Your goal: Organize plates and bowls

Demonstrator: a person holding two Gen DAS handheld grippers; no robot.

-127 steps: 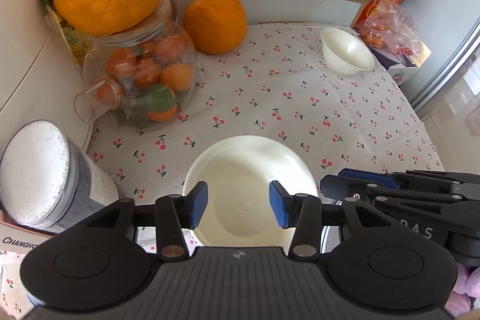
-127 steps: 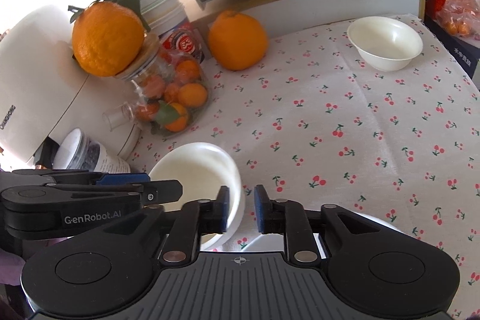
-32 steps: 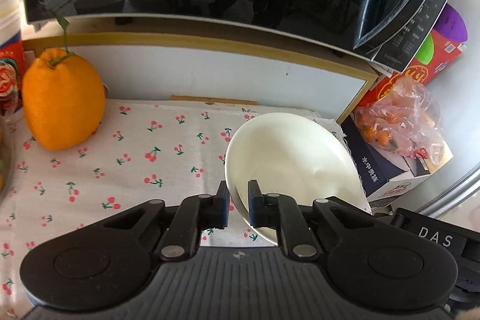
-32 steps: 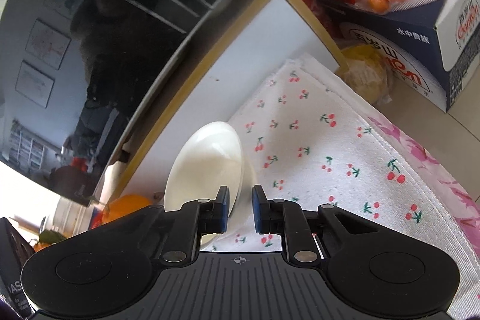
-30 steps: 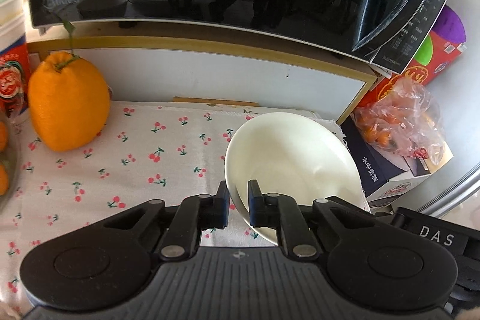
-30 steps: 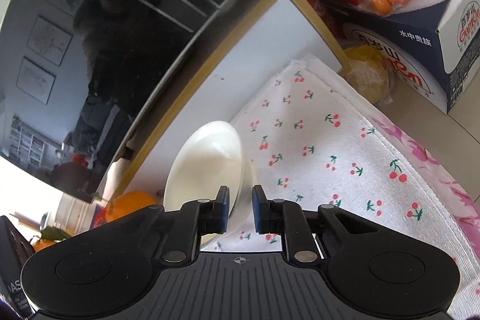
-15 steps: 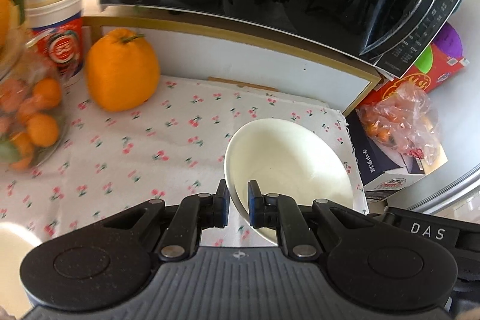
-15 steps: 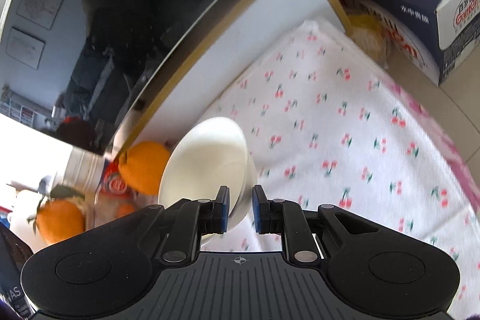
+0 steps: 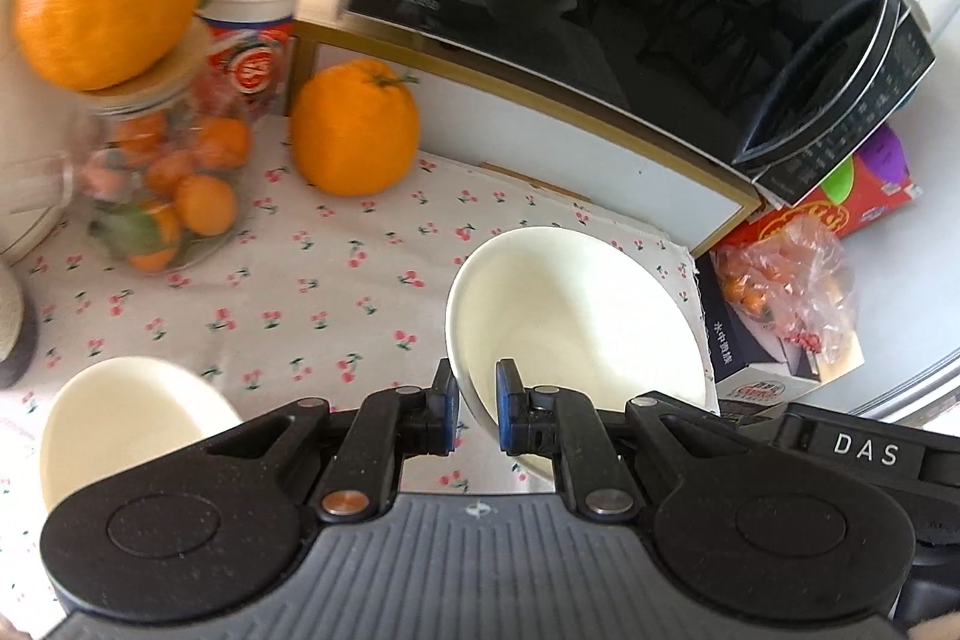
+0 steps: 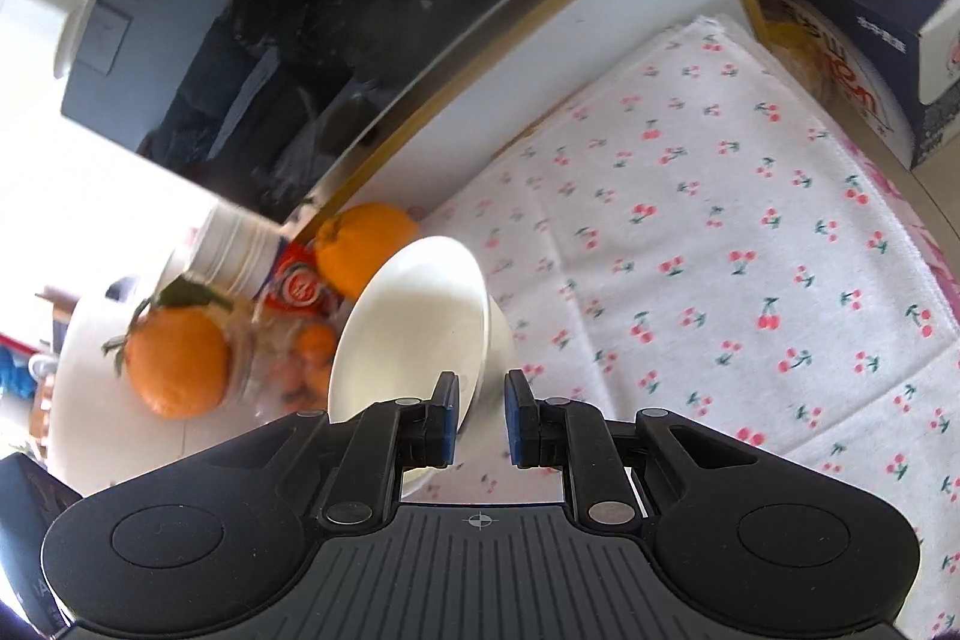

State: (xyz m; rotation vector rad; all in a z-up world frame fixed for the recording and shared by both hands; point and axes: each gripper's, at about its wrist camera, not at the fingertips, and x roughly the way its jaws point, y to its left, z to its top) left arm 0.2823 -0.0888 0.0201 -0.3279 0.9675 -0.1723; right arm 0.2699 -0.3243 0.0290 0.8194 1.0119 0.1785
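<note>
Left gripper [image 9: 475, 415] clamped on the near rim of a white bowl [image 9: 576, 316], held tilted in the air over the right edge of the tabletop [image 9: 312, 280]. Right gripper [image 10: 480, 421] likewise pinched on the rim of a second white bowl [image 10: 414, 328], tilted steeply, above the cherry cloth [image 10: 720, 250]. A third bowl [image 9: 126, 418] sits near the front left corner, probably the stacking spot, though it is half hidden. To do it well: level each bowl before lowering, nest one at a time, release only once seated, steer clear of the fruit jar [image 9: 162, 184].
</note>
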